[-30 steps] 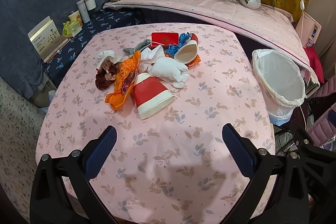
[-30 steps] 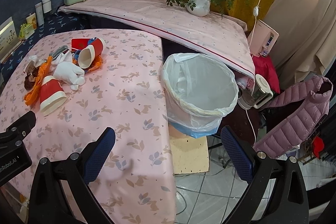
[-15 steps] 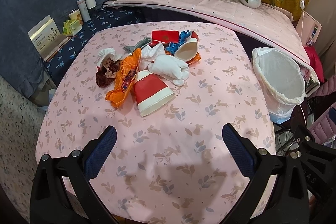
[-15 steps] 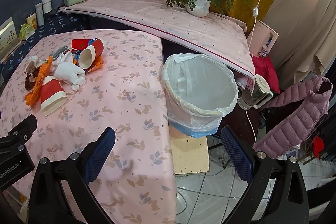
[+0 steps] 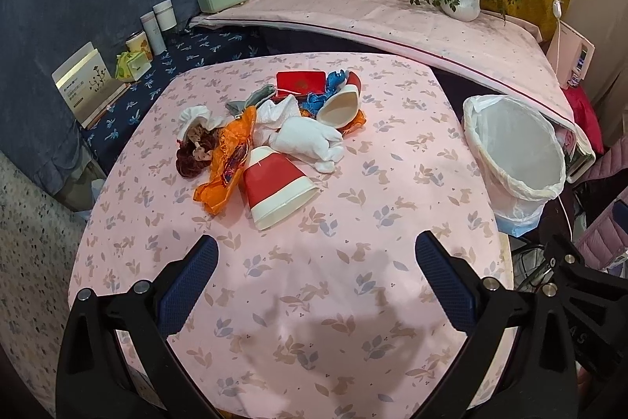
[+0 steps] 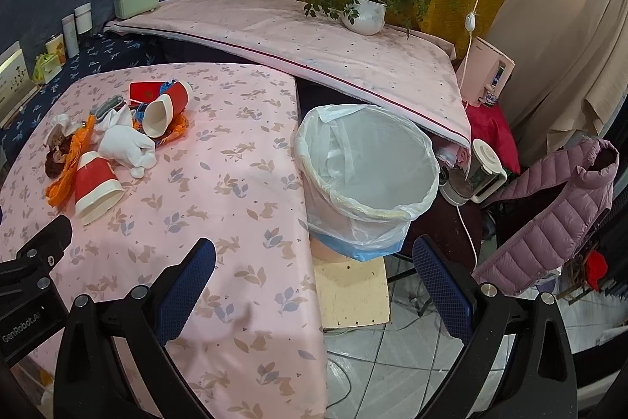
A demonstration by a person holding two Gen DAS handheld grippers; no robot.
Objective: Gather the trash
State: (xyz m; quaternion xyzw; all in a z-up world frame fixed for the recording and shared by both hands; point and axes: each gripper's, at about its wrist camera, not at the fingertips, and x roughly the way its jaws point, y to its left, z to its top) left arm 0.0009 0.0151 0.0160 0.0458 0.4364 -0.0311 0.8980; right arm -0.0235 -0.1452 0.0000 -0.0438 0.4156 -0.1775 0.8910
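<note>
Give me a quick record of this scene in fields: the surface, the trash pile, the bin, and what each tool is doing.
surface: table with pink leaf-print cloth
trash pile: far side of the table; two red-and-white paper cups, the nearer one on its side, an orange wrapper, white crumpled cloth, a red packet
other item in pile: doll
bin: white-lined bin beside the table's right edge, looks empty
left tool: open, holding nothing, above the near cloth
right tool: open, holding nothing, near the bin
</note>
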